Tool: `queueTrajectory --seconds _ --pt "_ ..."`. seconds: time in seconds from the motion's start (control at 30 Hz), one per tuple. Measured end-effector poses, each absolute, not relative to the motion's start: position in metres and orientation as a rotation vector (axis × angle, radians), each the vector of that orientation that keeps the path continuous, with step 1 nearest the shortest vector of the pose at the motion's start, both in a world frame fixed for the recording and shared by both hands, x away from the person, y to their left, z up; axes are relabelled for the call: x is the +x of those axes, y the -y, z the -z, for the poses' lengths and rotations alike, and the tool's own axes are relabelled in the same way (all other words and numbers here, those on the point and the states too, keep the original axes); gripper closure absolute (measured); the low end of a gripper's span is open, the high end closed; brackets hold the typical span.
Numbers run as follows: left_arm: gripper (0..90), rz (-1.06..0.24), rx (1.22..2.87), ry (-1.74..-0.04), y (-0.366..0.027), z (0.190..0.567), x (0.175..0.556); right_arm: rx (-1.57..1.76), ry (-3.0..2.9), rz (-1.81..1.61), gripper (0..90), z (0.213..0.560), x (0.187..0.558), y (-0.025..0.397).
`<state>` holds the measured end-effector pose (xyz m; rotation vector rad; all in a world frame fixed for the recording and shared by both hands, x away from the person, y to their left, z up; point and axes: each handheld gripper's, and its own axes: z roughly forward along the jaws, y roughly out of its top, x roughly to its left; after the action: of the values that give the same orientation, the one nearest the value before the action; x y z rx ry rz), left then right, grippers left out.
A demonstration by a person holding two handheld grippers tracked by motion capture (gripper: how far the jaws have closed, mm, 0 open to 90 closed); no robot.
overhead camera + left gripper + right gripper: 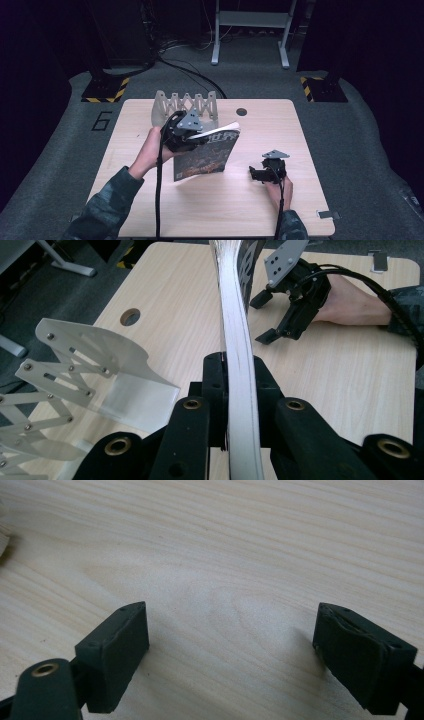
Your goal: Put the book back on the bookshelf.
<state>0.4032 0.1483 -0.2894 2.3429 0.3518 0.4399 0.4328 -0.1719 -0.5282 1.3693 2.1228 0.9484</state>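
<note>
A white folding rack [185, 106] stands at the tabletop's [260, 210] far edge, left of a round hole [242, 112]. A metal clip [328, 215] sits at the near right corner. Floor cables [190, 70] run behind.

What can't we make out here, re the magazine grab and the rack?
- Magazine cover text: high view, too small and blurred.
- Magazine's lower corner: high view, can't tell if it touches the table.
- Rack right half: high view, behind the left gripper.
- Rack's far end: left gripper view, cut off by the left edge.
- Right gripper: jaws apart over bare wood.
</note>
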Motion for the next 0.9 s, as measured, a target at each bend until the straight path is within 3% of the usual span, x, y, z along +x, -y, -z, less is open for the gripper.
queueTrajectory --seconds 0.9 --pt "82.1 -0.492 2.344 -0.515 -0.196 0.288 0.404 1.364 -2.123 -0.948 14.2 0.528 0.433 0.172"
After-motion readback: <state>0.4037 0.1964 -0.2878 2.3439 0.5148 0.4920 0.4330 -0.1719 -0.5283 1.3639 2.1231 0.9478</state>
